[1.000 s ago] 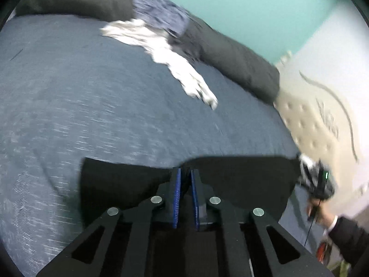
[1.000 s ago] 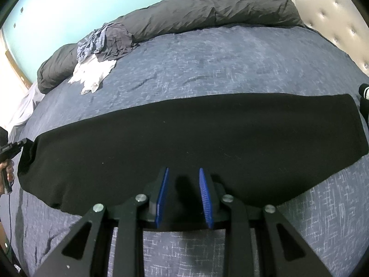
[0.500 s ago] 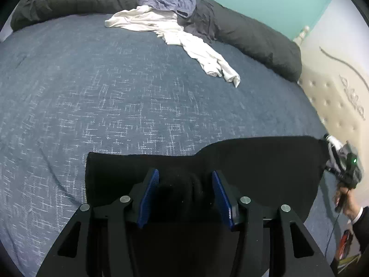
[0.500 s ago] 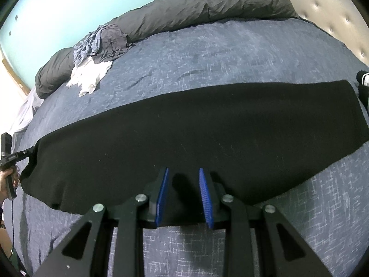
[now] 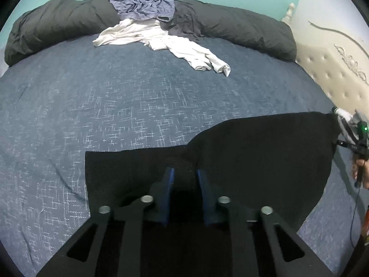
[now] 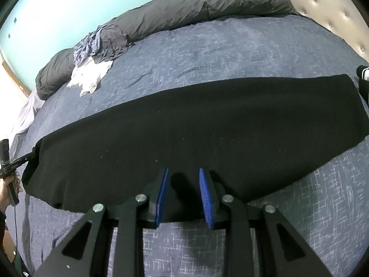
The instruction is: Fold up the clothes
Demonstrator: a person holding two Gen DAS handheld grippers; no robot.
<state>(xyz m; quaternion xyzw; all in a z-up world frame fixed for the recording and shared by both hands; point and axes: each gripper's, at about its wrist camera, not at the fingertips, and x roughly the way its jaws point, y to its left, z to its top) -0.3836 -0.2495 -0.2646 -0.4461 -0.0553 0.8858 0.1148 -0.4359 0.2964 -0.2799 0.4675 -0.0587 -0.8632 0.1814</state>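
Black garment, folded into a long band, lies flat across the near part of a bed covered with a blue patterned bedspread. In the right wrist view the band runs from one side of the frame to the other.

Left claw sits over the near edge of the garment's left end. Its blue pads have a raised bunch of the black cloth between them, and the jaws are closing on that fold.

Right claw is at the garment's near edge toward its right end. Its blue pads stand a little apart with black cloth lying between them; whether they press on the cloth cannot be told.

In the left wrist view the person's right hand shows at the far right edge, gripping the other tool's handle. In the right wrist view the left hand shows at the far left edge.

At the far side of the bed lies a rolled dark grey duvet. A crumpled blue-grey garment rests on it, and a white garment trails from there onto the bedspread, well apart from the black one. A cream tufted headboard stands at the right, beneath a teal wall.
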